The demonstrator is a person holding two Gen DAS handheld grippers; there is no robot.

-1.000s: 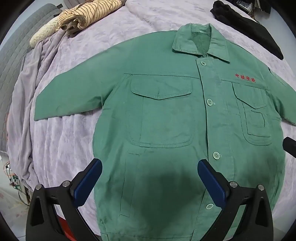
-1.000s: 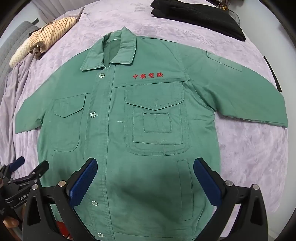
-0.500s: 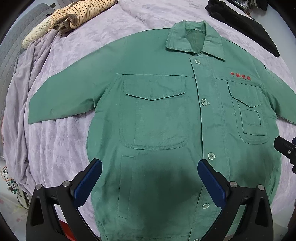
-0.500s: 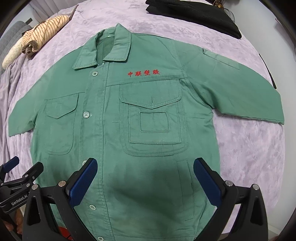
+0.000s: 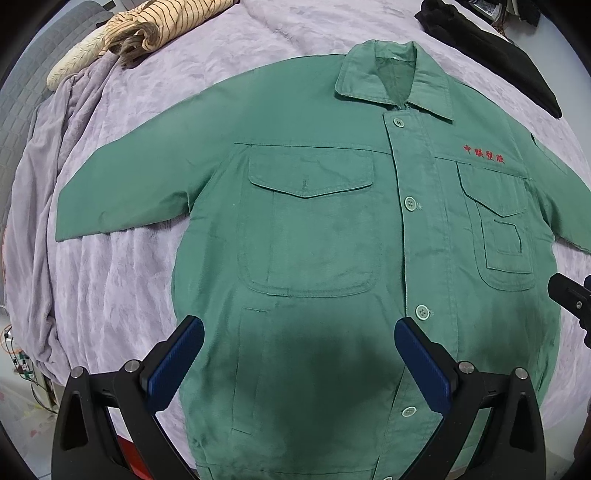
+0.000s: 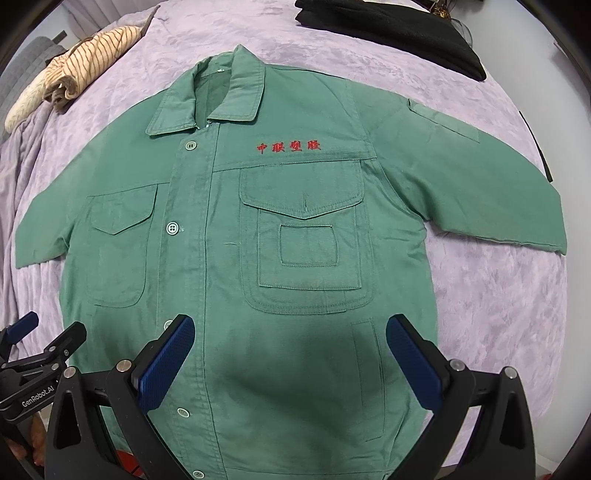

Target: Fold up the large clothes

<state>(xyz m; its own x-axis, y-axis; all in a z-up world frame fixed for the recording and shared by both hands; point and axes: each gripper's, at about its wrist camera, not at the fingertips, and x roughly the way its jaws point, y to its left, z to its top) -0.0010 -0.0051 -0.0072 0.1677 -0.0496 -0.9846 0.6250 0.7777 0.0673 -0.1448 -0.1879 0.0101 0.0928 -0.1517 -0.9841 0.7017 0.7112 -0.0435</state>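
A green work jacket (image 5: 314,236) lies flat and buttoned, front up, on a purple bedspread (image 5: 122,280), both sleeves spread out. It has red embroidered characters (image 6: 289,147) on the chest. My left gripper (image 5: 299,349) is open and empty above the jacket's lower left front. My right gripper (image 6: 290,345) is open and empty above the lower right front; the jacket (image 6: 295,258) fills that view. The left gripper also shows at the right wrist view's lower left (image 6: 40,343). The jacket's hem is hidden behind the grippers.
A striped beige garment (image 5: 147,26) lies bunched at the far left of the bed. A folded black garment (image 6: 391,33) lies at the far right. The bedspread hangs over the left edge (image 5: 33,236), with floor and cables below.
Both grippers have moved forward and lower over the jacket, which now looks larger in both views. Both grippers stay open.
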